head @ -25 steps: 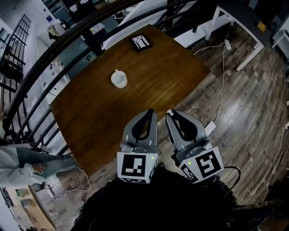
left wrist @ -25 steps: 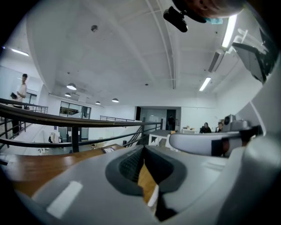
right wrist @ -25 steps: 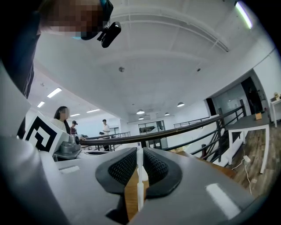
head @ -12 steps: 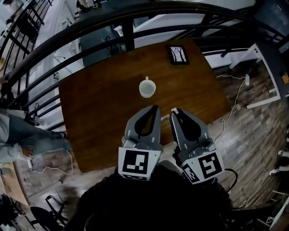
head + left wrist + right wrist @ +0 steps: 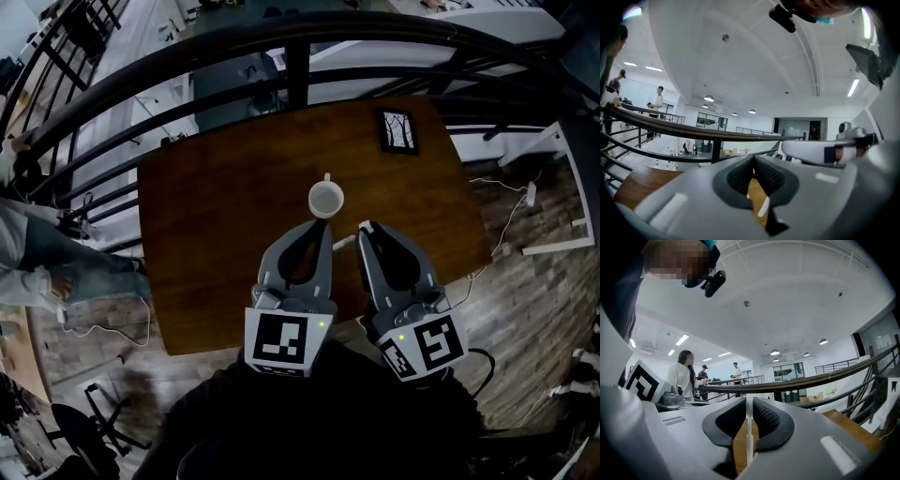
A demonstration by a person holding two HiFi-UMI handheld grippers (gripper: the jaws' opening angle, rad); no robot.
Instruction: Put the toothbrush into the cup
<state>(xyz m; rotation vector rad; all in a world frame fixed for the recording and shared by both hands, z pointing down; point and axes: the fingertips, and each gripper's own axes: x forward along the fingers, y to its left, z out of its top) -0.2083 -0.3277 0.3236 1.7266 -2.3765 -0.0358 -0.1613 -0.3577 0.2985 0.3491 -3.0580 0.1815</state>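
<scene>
The right tool (image 5: 364,228) holds a thin white plastic toothbrush (image 5: 749,437). In the right gripper view its two dark ribbed pads (image 5: 732,417) stand narrow and press on the white stem from both sides. The stem runs straight through the slit between them. In the head view a short white piece of the toothbrush (image 5: 344,243) sticks out of this tool on the side of the left tool, above the brown wooden counter (image 5: 216,234).

The left tool (image 5: 323,227) is just beside the right tool. Its jaws are together at the tips and I see nothing gripped between them. In the left gripper view only a narrow slit is left between the pads (image 5: 740,176), and the brown counter shows through it.

The small round white cup (image 5: 325,200) stands upright on the counter just ahead of the left tool's tip, a little to the left of the right tool's tip. Its mouth is open to above and its handle is on the far side from the tools. The toothbrush is outside the cup, near it but apart from it.

A black picture frame with a tree drawing (image 5: 397,130) lies farther ahead of the right tool, near the far edge of the counter. Beyond the counter runs a black metal railing (image 5: 281,37).
</scene>
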